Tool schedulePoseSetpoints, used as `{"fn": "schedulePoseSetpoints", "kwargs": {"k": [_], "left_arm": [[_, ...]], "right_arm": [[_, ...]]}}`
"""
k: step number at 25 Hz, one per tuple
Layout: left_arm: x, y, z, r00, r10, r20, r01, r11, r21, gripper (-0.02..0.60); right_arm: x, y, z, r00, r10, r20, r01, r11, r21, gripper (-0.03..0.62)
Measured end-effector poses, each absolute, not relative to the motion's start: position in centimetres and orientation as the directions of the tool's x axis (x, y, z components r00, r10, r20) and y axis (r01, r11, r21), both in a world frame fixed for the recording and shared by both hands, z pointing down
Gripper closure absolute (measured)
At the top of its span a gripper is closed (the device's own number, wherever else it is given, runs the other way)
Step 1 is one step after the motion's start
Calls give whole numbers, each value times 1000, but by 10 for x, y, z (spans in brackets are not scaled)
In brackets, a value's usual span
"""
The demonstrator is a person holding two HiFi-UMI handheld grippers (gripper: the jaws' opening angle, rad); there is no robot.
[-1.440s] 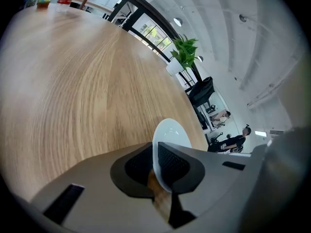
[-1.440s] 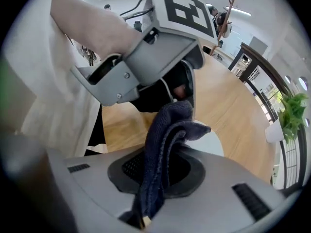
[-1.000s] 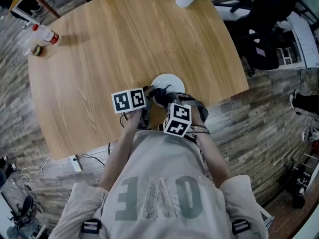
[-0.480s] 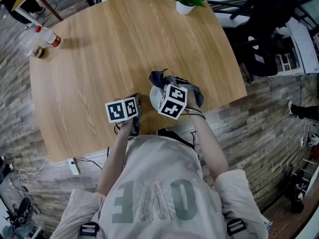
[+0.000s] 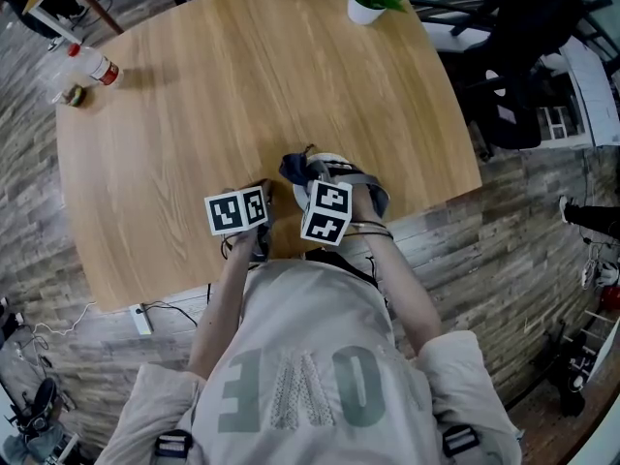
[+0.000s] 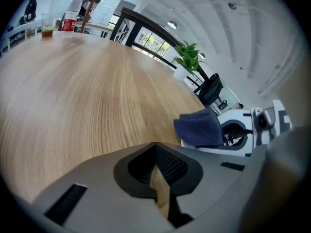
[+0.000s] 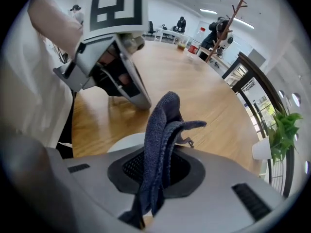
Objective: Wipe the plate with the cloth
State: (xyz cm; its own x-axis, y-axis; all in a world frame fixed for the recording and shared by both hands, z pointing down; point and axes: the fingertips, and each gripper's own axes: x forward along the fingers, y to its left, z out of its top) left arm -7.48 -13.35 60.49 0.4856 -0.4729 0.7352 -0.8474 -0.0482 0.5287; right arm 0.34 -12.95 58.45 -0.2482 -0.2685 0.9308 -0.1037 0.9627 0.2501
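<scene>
Low in the frame's centre, the right gripper clamps the blue cloth over the white plate; the left gripper has its jaws together, empty.

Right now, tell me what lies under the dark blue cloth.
A round white plate on the wooden table. Only part shows; the dark blue cloth and right gripper cover the rest.

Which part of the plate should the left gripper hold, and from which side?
Probably the rim of the plate on the person's left, from that side: it lies flat, so only the edge can be pinched, and the right gripper holds the cloth over it.
</scene>
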Motion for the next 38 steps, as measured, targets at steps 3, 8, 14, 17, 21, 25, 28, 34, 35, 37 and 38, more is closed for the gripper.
{"fn": "schedulePoseSetpoints", "kwargs": {"k": [3,8,14,17,21,25,28,34,35,37,38], "left_arm": [[-74,-137,604,492,-474,730,-841,-41,540,575],[-74,-138,604,492,-481,725,-838,-36,545,575],[-74,-137,604,492,-481,726,-838,-35,545,575],[-71,-137,597,525,-481,702,-810,-27,586,575],[-66,-154,568,559,-555,615,-761,-51,646,575],[-58,-171,540,556,-648,520,-742,-107,661,575],[-44,-170,513,554,-706,442,-738,-170,653,575],[-13,-201,427,553,-739,385,-831,-454,321,575],[-11,-207,405,545,-760,353,-838,-487,247,575],[-9,-213,356,535,-802,266,-844,-523,122,575],[-8,-213,333,527,-821,219,-848,-526,67,575]], "right_arm": [[-2,-107,585,-259,-231,938,-43,973,228,533],[-7,-73,584,-270,-171,948,6,984,179,534],[-4,-47,585,-263,-144,954,26,987,157,533],[-4,-52,581,-285,-180,942,-18,983,182,533],[-4,-84,541,-393,-321,862,-223,942,249,533],[8,-131,483,-461,-537,707,-446,828,339,533],[26,-149,446,-456,-658,600,-552,737,390,533],[56,-164,394,-457,-773,440,-714,614,336,533],[60,-165,387,-454,-787,418,-737,595,319,533],[67,-164,368,-459,-815,354,-782,560,274,534],[69,-162,356,-468,-825,316,-801,547,242,533]]}}
